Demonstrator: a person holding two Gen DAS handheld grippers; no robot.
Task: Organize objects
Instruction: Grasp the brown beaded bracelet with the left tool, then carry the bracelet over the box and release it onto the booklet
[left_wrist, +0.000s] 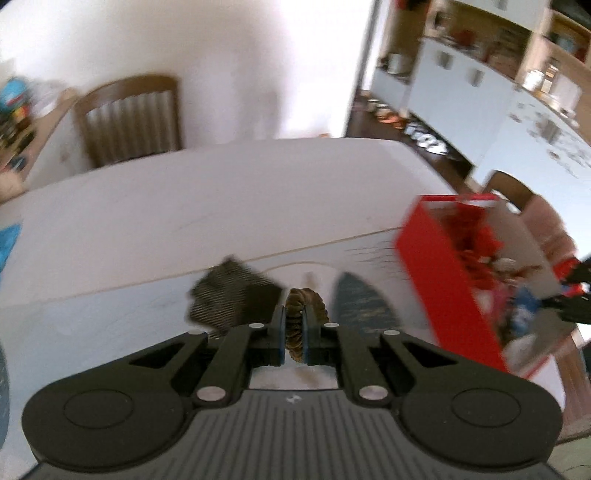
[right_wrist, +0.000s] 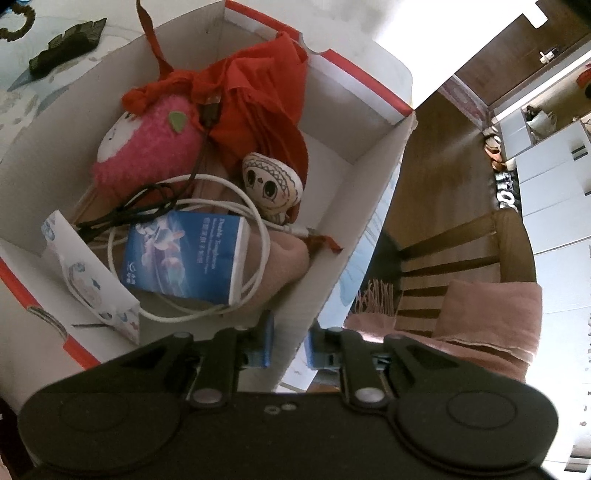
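My left gripper (left_wrist: 294, 314) is shut on a brown ribbed hair ring (left_wrist: 308, 297), held above the white table (left_wrist: 221, 206). A dark striped leaf-shaped piece (left_wrist: 231, 295) lies on the table just left of it. To the right stands a red and white cardboard box (left_wrist: 439, 280). My right gripper (right_wrist: 293, 341) is shut on the near wall of that box (right_wrist: 354, 199), one blue pad on each side. Inside lie a pink plush (right_wrist: 147, 155), a red cloth (right_wrist: 258, 96), a small face doll (right_wrist: 271, 184), a blue packet (right_wrist: 184, 254) and a white cable (right_wrist: 258, 229).
A wooden chair (left_wrist: 129, 114) stands at the table's far side. Another chair with a pink blanket (right_wrist: 487, 306) is close beside the box, past the table's edge. White kitchen cabinets (left_wrist: 461, 85) lie beyond the wooden floor (right_wrist: 443, 155).
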